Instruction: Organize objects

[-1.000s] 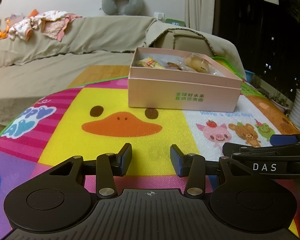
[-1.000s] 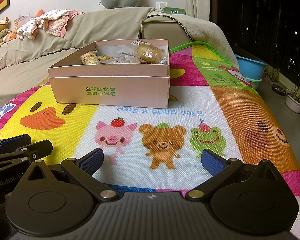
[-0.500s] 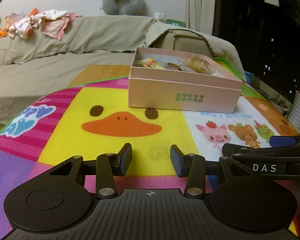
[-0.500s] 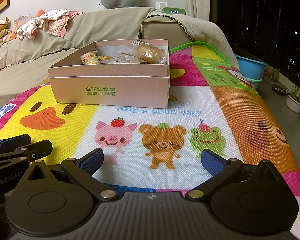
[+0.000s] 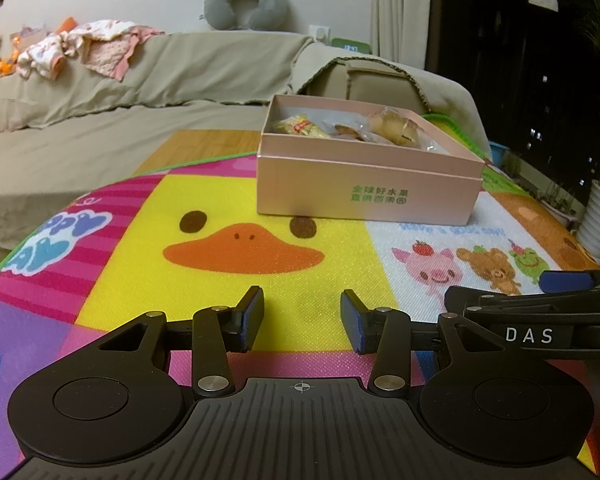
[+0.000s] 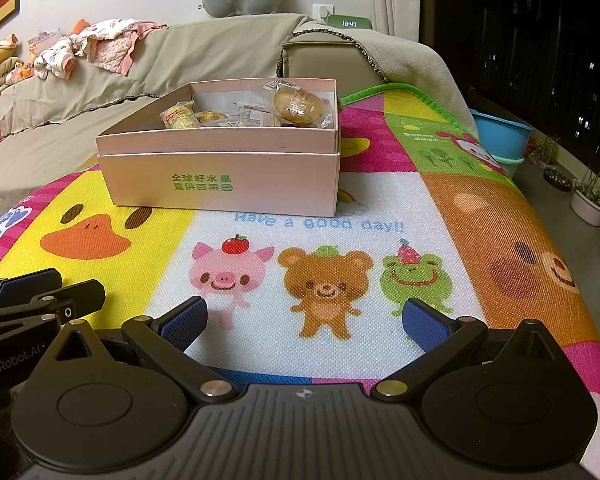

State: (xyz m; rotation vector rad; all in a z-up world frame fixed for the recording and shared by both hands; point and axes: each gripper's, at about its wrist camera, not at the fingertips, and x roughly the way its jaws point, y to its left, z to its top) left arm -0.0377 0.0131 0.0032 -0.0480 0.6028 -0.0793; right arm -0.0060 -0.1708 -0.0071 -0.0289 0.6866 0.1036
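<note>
- Left wrist view: your left gripper [image 5: 302, 320] sits low over the cartoon mat [image 5: 228, 200], its jaws partly apart with nothing between them. The pink box [image 5: 364, 188] stands well ahead on the mat, lid off, and the wrapped snacks [image 5: 384, 130] lie inside it. Your right gripper [image 5: 556, 300] shows at the right edge, just beside yours.
- From here the box looks like thin card: light, probably easy to dent, so push or lift it by a wall near a corner and do not squeeze mid-span.
- Right wrist view: your right gripper [image 6: 306, 320] has its jaws spread wide and empty, resting over the pig and bear prints, well short of the pink box [image 6: 228, 176].
- The round cake [image 6: 300, 106] leans in the far right corner; the yellow packet [image 6: 180, 118] lies at the left.
- These packets look light, soft and crinkly, and the film is likely slippery. Pinch a sealed end, gently, since the cake would probably crush under a firm grip.
</note>
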